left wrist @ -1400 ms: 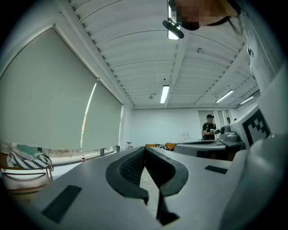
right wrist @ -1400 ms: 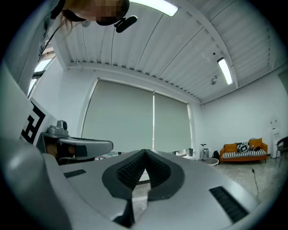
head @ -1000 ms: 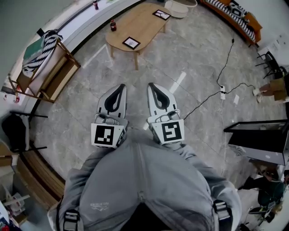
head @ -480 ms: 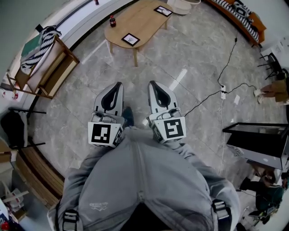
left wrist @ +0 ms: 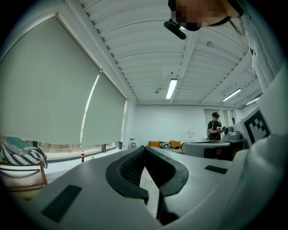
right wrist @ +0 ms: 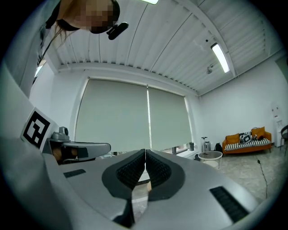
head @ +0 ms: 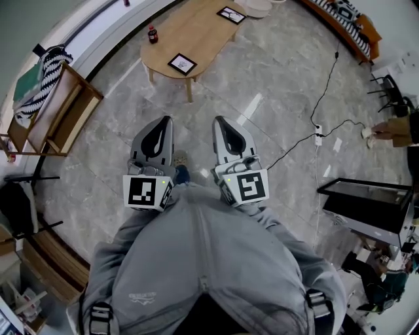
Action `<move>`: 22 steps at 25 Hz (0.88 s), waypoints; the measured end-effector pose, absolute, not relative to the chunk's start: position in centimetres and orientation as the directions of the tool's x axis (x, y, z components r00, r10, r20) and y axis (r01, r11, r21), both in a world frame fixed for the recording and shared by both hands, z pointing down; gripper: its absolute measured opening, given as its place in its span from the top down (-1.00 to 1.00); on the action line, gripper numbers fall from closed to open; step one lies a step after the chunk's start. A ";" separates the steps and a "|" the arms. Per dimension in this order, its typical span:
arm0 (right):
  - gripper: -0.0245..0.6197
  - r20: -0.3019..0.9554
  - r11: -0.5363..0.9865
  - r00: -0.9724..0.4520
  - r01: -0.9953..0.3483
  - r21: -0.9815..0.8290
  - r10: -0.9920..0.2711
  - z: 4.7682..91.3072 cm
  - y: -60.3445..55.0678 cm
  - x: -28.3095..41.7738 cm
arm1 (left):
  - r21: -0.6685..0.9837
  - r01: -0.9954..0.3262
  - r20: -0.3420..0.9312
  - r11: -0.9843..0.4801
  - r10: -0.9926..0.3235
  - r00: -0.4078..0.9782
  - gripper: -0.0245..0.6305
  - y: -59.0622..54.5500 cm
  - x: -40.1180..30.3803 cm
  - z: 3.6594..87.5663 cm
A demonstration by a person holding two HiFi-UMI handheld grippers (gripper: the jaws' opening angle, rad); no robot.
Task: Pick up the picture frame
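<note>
Two black picture frames lie flat on the oval wooden table [head: 196,29] at the top of the head view: a near frame [head: 182,63] and a far frame [head: 230,14]. My left gripper [head: 163,120] and right gripper [head: 219,122] are held side by side over the stone floor, well short of the table. Both are shut with nothing between their jaws. In the left gripper view the closed tips [left wrist: 144,148] point level across the room. The right gripper view shows its tips [right wrist: 145,152] pressed together toward the window blinds.
A cola bottle [head: 152,34] stands on the table's left end. A wooden rack with striped cloth [head: 49,108] is at the left. A black cable and power strip [head: 319,134] cross the floor at right, near a dark cabinet [head: 370,206]. A person [left wrist: 215,129] stands far off.
Both grippers and the person carrying them have moved forward toward the wooden table; the table and rack have slid leftward and upward in the head view. The jaws stayed shut.
</note>
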State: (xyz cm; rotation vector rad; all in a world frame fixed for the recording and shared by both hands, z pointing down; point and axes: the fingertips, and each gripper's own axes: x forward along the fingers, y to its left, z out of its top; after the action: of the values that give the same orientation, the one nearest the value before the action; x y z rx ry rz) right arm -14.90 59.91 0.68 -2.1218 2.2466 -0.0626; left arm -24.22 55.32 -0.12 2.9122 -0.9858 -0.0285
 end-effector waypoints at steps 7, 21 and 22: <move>0.83 -0.006 0.005 -0.005 -0.997 -0.076 -1.000 1.3 48.5 -11.6 | 0.071 -0.577 0.014 -0.814 -0.578 0.816 0.87 43.0 -21.7 0.4; 0.83 0.046 -0.045 0.042 -0.997 -0.066 -0.998 3.2 39.8 -9.6 | 0.113 -0.546 0.029 -0.830 -0.547 0.837 0.87 33.2 -20.4 2.8; 0.83 0.052 -0.044 0.041 -0.997 -0.066 -0.998 3.3 39.4 -9.5 | 0.116 -0.547 0.033 -0.829 -0.548 0.836 0.87 32.8 -20.4 2.9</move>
State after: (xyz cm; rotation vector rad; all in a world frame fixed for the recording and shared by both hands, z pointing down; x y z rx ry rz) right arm -9.52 39.42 3.30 -2.2575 2.1636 -0.1308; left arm -20.38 32.82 2.86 2.8935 -0.8664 -0.0026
